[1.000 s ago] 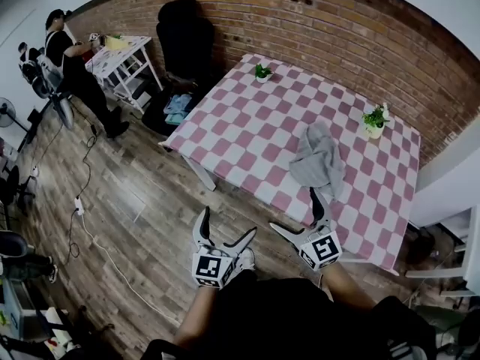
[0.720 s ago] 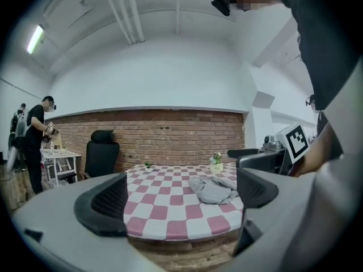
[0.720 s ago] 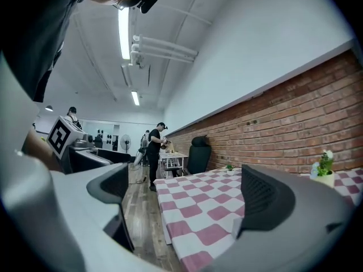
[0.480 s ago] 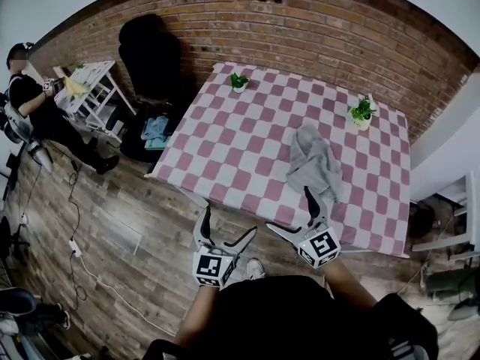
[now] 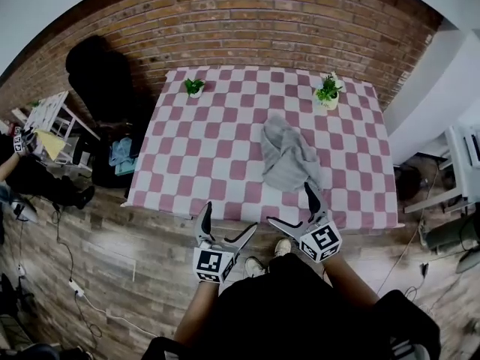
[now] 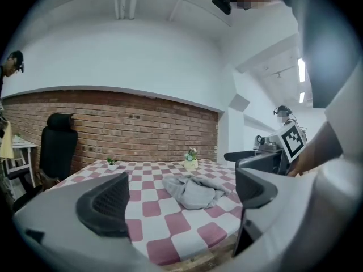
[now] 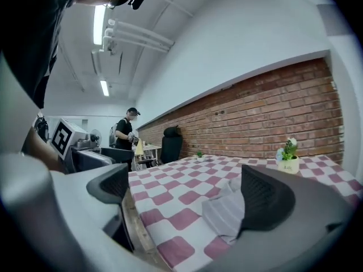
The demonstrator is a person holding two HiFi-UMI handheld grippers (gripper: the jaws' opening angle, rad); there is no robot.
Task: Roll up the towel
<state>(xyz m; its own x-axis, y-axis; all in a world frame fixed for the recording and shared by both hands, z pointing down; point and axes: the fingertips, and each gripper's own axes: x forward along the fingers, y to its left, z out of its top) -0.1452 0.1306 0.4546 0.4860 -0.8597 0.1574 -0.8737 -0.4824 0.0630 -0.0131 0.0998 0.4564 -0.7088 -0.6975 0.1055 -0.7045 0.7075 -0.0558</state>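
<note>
A crumpled grey towel [image 5: 286, 156] lies on the pink-and-white checked table [image 5: 202, 148], right of its middle. In the left gripper view the towel [image 6: 193, 190] sits ahead between the jaws, well beyond them. The right gripper view shows the towel [image 7: 227, 208] close by its right jaw. My left gripper [image 5: 225, 227] hangs open just off the table's near edge, over the floor. My right gripper [image 5: 292, 205] is open at the near edge, one finger reaching toward the towel's near end. Both hold nothing.
Two small potted plants [image 5: 194, 87] [image 5: 327, 90] stand at the table's far edge by the brick wall. A black chair [image 5: 101, 73] and a person [image 5: 22, 163] at a small white table are at the left. White shelving [image 5: 465, 156] is at the right.
The view has swung so the table now lies square ahead and nearer. Both grippers stay open at the near edge, the right one now closer to the towel.
</note>
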